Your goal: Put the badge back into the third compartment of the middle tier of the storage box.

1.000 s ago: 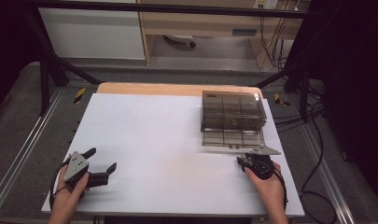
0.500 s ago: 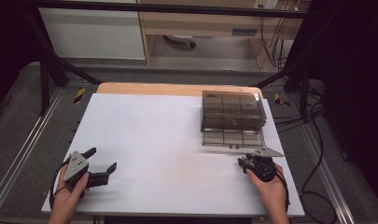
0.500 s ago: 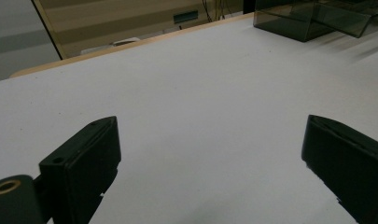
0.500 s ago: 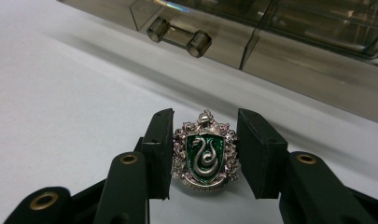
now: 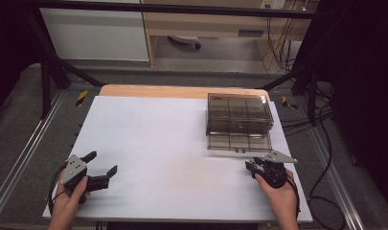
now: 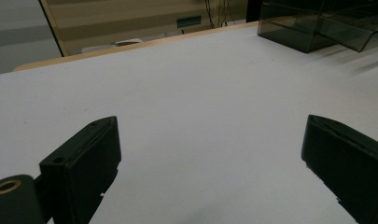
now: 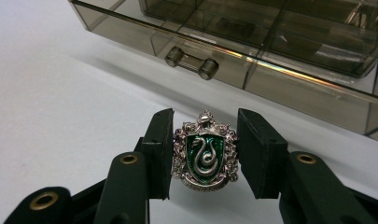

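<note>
Two hand-held grippers are resting over the near edge of a white table [image 5: 172, 139], one at each corner. At the left, the person's left hand [image 5: 69, 201] is gripping the left gripper [image 5: 101, 166], whose black jaws are standing wide apart with nothing between them; in the left gripper view the left gripper [image 6: 210, 154] is showing bare white tabletop in the gap, and the smoky drawer box [image 6: 317, 23] is sitting far off at the upper right. The middle of the table is lying bare. Moving right, the drawer box [image 5: 238, 112] is standing near the far right side of the table, made of tinted see-through plastic and divided into compartments. Its lowest drawer [image 5: 238, 141] is sticking out toward the person, and in the right gripper view that drawer [image 7: 312, 88] is showing a small bar handle [image 7: 192, 63] on its front. Just in front of the drawer, the person's right hand [image 5: 278, 191] is holding the right gripper [image 5: 253, 167], which is pointing toward the box. In the right gripper view the right gripper [image 7: 204, 151] is pinching a silver crest badge [image 7: 204, 156] between its jaws at a narrow spread, both pads pressing on the badge's sides. The badge is standing upright between the pads, a green shield with a silver snake on it, just above the tabletop and near the drawer front but apart from it.
</note>
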`<state>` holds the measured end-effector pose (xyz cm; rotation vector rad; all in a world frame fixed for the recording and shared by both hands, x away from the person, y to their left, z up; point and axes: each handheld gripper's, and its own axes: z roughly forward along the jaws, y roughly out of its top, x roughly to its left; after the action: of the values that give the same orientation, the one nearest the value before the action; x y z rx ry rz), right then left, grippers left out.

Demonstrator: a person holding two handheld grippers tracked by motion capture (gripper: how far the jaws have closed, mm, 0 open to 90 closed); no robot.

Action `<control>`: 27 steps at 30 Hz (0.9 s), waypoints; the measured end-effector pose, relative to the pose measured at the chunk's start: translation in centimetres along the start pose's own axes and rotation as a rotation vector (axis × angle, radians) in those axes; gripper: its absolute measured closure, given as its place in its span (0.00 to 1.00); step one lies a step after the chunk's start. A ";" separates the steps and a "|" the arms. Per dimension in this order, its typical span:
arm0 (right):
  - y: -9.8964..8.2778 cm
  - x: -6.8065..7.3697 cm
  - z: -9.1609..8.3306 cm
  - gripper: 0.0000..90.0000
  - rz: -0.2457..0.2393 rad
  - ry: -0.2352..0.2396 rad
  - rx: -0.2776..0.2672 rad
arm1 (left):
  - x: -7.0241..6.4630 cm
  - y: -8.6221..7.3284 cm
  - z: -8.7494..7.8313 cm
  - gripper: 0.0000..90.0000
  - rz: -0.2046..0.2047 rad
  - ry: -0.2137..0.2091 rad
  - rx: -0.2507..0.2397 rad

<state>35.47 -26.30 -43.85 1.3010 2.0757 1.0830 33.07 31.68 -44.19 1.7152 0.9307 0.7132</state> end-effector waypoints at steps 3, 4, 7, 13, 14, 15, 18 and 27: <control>0.3 0.1 -0.2 0.64 0.010 0.014 -0.008 | 0.2 0.0 -0.1 0.06 -0.033 -0.017 -0.017; 0.4 0.1 -0.3 0.64 0.007 0.019 -0.013 | 0.2 0.0 -0.1 0.06 -0.030 -0.012 -0.014; 0.7 0.4 -0.6 0.64 -0.002 0.025 -0.020 | 0.3 -0.1 -0.1 0.06 -0.033 -0.006 -0.011; 1.9 0.8 -1.3 0.65 0.004 0.039 -0.075 | 0.3 -0.1 -0.1 0.06 -0.027 -0.002 -0.004; 2.3 0.8 -1.4 0.65 0.003 0.036 -0.083 | 0.4 -0.2 0.0 0.06 -0.026 -0.001 0.000; 2.7 0.8 -1.4 0.64 -0.002 0.035 -0.091 | 0.4 -0.2 0.0 0.06 -0.025 0.001 0.001; 3.9 0.7 -1.5 0.64 -0.031 0.031 -0.098 | 0.3 -0.1 -0.2 0.06 -0.026 0.000 -0.003; 6.1 -0.6 -1.1 0.64 -0.045 0.022 -0.103 | 0.4 -0.2 0.0 0.05 -0.033 0.006 0.001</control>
<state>38.22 -25.80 -38.26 1.1925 2.0266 1.1730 33.19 32.06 -44.40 1.6957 0.9611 0.6966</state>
